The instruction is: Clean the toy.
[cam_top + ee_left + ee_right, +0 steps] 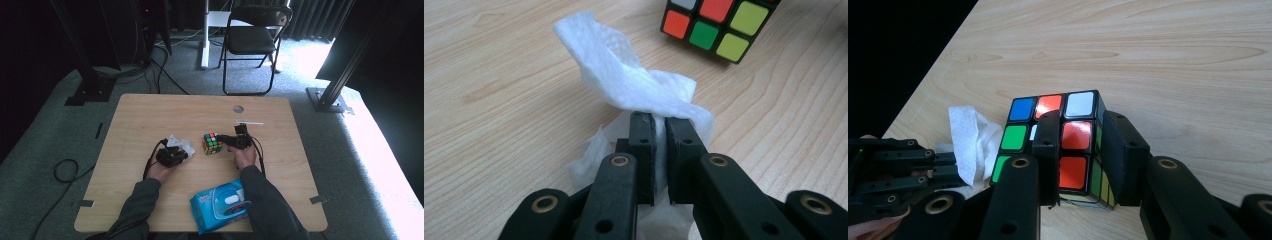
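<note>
A scrambled colour cube [212,143] stands near the middle of the wooden table [150,115]. My right gripper [229,140] comes at it from the right and is shut on it. In the right gripper view the jaws [1082,120] pinch one edge column of the cube [1020,110], one pad on its front face and one on its side face. A crumpled white tissue [181,145] lies left of the cube. My left gripper [181,156] is shut on this tissue [624,85], whose loose end stands up past the gripper's tips [660,119]. The cube [716,27] sits just beyond.
A blue pack of wipes [220,202] lies at the table's near edge between the forearms. A small round hole [238,108] and a thin white strip [250,122] are at the far side. A black folding chair [252,37] stands behind the table.
</note>
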`<state>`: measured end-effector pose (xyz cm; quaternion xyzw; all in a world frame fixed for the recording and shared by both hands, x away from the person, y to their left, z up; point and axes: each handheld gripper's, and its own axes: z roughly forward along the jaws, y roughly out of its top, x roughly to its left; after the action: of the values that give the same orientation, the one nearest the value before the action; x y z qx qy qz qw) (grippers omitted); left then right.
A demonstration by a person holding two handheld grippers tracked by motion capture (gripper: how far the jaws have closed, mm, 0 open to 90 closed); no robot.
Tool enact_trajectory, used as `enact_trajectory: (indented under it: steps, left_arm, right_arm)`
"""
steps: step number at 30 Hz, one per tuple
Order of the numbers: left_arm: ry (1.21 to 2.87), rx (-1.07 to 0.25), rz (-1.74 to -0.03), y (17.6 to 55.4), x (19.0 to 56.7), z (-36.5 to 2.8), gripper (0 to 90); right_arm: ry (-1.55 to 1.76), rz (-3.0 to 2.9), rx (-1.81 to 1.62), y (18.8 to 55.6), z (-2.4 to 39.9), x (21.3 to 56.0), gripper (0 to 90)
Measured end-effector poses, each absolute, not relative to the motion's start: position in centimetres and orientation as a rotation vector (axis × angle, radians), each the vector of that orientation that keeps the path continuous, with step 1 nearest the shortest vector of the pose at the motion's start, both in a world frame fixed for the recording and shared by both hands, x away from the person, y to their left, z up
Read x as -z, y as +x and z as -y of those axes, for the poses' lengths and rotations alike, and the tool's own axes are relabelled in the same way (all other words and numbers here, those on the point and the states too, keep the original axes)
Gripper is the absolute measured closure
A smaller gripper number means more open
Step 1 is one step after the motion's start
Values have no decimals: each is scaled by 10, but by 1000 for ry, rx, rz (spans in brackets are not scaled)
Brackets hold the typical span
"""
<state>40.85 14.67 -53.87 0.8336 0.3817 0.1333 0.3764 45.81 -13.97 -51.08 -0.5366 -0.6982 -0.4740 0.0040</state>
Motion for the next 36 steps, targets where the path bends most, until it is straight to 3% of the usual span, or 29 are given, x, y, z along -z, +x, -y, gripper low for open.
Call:
enact_trajectory:
  steps: [24, 25, 36]
  left_arm:
    - [2132, -341, -976, 408, 539, -147, 835]
    - [2131, -341, -977, 408, 539, -147, 835]
    - [2133, -340, -974, 409, 539, -147, 834]
  right_arm:
    - [-1802, 2183, 1492, 455, 155, 508, 733]
    - [-1806, 2198, 1489, 454, 155, 508, 846]
    - [-1769, 2317, 1466, 447, 153, 509, 748]
